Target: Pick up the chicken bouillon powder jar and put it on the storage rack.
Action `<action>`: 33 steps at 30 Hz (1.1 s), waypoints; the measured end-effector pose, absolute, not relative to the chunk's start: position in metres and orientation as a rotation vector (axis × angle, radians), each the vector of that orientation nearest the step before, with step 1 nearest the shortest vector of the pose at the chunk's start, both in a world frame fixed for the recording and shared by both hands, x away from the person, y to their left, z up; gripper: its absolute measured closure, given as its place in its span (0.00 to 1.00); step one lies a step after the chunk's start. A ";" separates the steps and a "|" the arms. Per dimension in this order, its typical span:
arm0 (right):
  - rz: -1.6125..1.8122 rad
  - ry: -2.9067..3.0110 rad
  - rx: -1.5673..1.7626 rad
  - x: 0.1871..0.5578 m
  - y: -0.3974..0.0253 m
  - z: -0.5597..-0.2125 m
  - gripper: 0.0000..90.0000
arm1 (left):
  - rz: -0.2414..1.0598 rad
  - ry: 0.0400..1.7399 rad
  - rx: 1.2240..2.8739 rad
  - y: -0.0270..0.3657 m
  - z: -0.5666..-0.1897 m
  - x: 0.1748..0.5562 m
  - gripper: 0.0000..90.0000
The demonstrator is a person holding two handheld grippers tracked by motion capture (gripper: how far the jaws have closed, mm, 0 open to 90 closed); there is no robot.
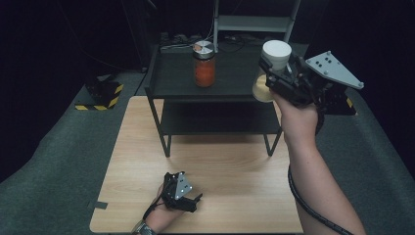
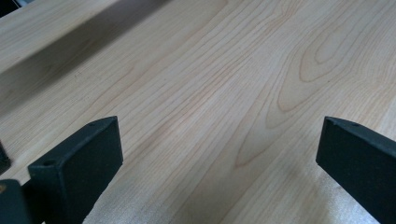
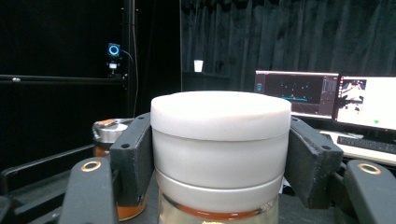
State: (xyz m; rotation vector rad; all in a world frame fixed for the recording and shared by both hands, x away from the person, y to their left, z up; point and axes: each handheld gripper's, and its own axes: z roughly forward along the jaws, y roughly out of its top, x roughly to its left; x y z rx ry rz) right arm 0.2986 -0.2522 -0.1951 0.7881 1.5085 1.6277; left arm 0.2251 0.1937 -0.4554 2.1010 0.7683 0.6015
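Note:
A white-lidded jar [image 1: 275, 55] hangs above the right end of the black shelf unit [image 1: 176, 78], and my right gripper [image 1: 274, 66] is shut on it. In the right gripper view the jar [image 3: 220, 149] sits between both jaws, which clamp its white lid and neck. A second jar [image 1: 204, 64] with orange contents and a metal lid stands on the shelf's top, left of the held one; it is also behind my left jaw as the orange jar [image 3: 108, 135]. My left gripper [image 1: 195, 199] rests low over the wooden table [image 1: 215, 171] near its front edge, open with nothing between the jaws [image 2: 219, 154].
The black shelf unit stands at the table's far side, with a lower shelf [image 1: 215, 120] under its top. A yellow-and-black striped block [image 1: 100, 95] lies on the floor at the left. Monitors [image 3: 327, 98] glow in the background of the right gripper view.

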 end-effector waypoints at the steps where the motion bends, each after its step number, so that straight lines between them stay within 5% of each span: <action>1: 1.627 1.505 0.787 0.303 -0.251 -0.195 0.37 | 0.602 0.768 2.100 0.194 -0.456 0.225 0.01; 33: 1.598 1.500 0.813 0.365 -0.228 -0.204 0.37 | 0.590 0.767 2.094 0.198 -0.456 0.225 0.01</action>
